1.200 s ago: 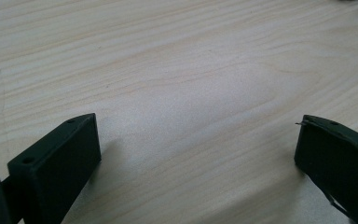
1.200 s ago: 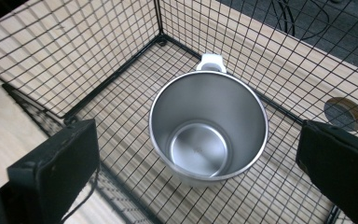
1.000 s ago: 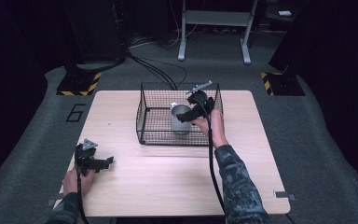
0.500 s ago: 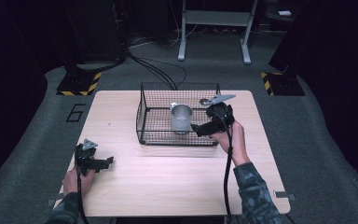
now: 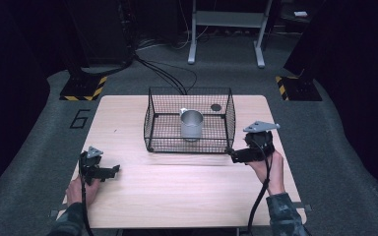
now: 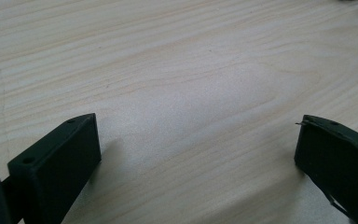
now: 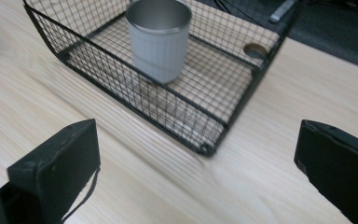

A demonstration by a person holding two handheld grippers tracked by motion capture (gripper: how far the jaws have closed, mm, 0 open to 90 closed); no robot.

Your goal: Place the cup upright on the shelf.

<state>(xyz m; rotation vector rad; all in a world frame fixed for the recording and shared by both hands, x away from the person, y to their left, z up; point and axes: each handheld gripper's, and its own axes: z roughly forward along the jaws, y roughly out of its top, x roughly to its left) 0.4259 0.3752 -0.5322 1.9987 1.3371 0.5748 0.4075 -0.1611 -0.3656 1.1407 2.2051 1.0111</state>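
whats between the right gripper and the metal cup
The near wall of the wire basket stands between the right gripper and the metal cup, with bare table before it; the right gripper view shows this.

A black wire basket [image 5: 189, 123] sits toward the far middle of the pale wooden table [image 5: 177, 191]. A grey metal cup [image 5: 191, 124] stands upright inside it. The right tool [image 5: 232, 155] is just beside the basket's near right corner; the left tool [image 5: 114, 169] is well apart, near the table's left edge.
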